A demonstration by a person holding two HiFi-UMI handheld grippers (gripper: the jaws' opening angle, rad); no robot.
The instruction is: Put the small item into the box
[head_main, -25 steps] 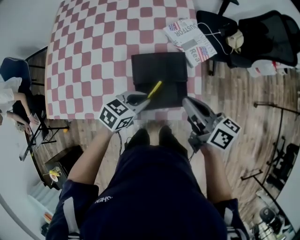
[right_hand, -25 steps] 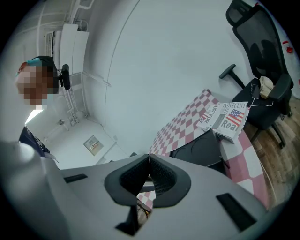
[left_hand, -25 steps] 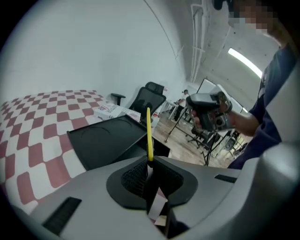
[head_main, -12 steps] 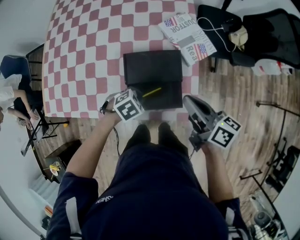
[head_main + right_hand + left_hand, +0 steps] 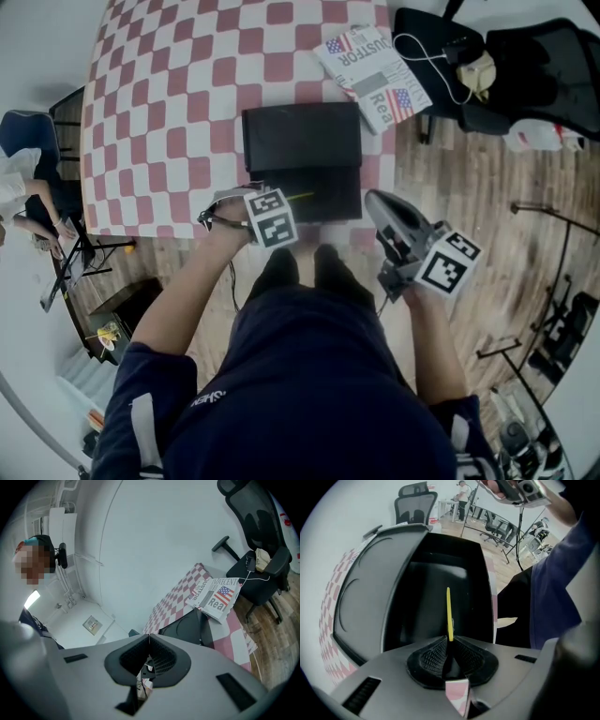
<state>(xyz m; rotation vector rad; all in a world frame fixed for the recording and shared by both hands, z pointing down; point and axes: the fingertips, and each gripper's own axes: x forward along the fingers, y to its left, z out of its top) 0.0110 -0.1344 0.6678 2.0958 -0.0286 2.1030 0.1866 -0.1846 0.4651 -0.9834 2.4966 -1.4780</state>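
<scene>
A thin yellow stick (image 5: 449, 613) juts from my left gripper (image 5: 450, 641), whose jaws are shut on its near end. It points into the open black box (image 5: 426, 606), whose lid (image 5: 365, 592) lies folded back to the left. In the head view the left gripper (image 5: 281, 200) hangs at the near edge of the box (image 5: 328, 187), with the stick (image 5: 300, 196) low across its near part. My right gripper (image 5: 373, 199) stays shut and empty beside the table's near right corner. In the right gripper view its jaws (image 5: 148, 637) meet with nothing between them.
The box sits on a red-and-white checked tablecloth (image 5: 187, 103). A folded newspaper (image 5: 375, 70) lies at the table's right edge. A black office chair (image 5: 506, 66) with a cable and small items stands to the right on the wood floor. A seated person (image 5: 19, 197) is at far left.
My left gripper has turned and drawn toward the box's near left corner. The yellow stick has swung from pointing up and away to lying low over the box. The right gripper is still.
</scene>
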